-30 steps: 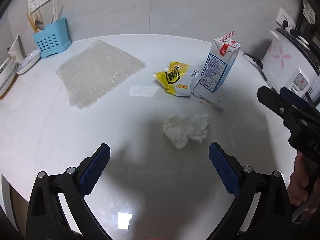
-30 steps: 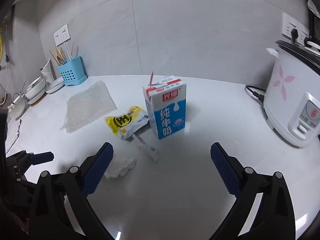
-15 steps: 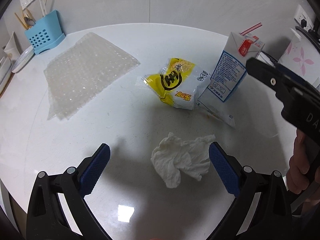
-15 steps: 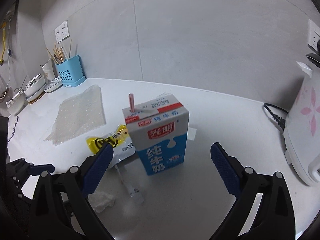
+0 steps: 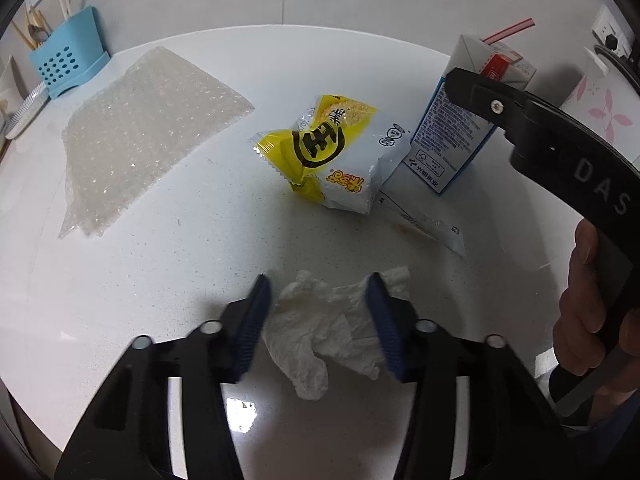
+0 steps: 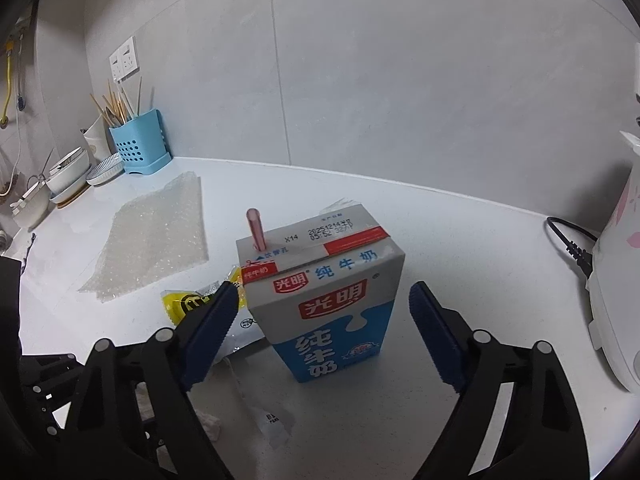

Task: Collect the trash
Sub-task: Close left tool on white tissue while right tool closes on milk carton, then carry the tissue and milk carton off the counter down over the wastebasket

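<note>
Trash lies on the white counter (image 5: 168, 280), where the milk carton (image 6: 332, 308) stands between the closing but not yet touching right gripper (image 6: 324, 332), and the crumpled tissue (image 5: 320, 332) lies between the left gripper (image 5: 320, 320), whose jaws have just narrowed around it.

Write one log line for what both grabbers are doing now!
left gripper: closing around tissue | right gripper: closing, straddling milk carton, not yet gripping

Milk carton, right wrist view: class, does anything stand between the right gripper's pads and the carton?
Nothing visible does. The milk carton stands upright between the right gripper pads, whose jaws have just been closing, with bare gaps on both sides.
</note>
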`<state>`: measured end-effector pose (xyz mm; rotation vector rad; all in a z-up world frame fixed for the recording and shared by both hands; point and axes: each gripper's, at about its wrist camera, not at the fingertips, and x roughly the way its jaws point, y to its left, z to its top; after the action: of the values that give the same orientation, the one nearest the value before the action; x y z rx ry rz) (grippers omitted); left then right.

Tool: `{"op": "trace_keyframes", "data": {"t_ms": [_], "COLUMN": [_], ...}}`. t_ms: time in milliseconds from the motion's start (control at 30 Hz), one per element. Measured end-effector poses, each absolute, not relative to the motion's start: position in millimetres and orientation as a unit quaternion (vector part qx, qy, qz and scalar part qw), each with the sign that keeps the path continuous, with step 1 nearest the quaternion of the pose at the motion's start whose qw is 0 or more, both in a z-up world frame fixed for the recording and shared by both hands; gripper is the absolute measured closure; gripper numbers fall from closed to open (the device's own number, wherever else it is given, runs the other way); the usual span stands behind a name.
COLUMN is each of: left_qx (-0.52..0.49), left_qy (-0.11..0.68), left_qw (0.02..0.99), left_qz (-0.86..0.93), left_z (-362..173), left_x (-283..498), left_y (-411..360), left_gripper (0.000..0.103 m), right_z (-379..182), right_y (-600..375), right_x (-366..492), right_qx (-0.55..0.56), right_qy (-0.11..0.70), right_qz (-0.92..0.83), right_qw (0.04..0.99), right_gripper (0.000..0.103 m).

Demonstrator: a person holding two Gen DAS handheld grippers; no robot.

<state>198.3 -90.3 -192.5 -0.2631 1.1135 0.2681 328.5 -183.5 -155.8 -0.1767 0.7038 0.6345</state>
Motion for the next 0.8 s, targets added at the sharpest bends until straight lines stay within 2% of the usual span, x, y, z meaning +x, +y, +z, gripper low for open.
{"op": "trace_keyframes", "data": {"t_ms": [33, 100, 200, 800], "left_qx": [-0.124, -0.122, -0.126, -0.125], "left_qy": [0.525, 0.525, 0.519, 0.491], "left_qw": [0.832, 0.833, 0.837, 0.854], "left_qz": [0.125, 0.124, 0.122, 0.114], "left_z": [-192.4, -192.3, -189.9, -167.8], "left_x": [197.6, 194.5, 191.5, 164.4], "left_y": [-90.5, -89.7, -86.1, -83.0], "left_gripper": [0.064, 0.082, 0.093, 0.095], "right_z": [-155.8, -156.4, -156.8, -136.4], "right_y": [-182.0, -178.8, -176.3, -193.1], "right_x": [327.7, 326.0, 324.0, 288.6], "right_qx": [-0.085, -0.088, -0.089, -0.071], "right_qy": [0.338, 0.337, 0.338, 0.322], "right_qz": [0.306, 0.303, 0.295, 0.256], "right_qw": [0.886, 0.887, 0.889, 0.909], "right_gripper": [0.024, 0.033, 0.036, 0.038]}}
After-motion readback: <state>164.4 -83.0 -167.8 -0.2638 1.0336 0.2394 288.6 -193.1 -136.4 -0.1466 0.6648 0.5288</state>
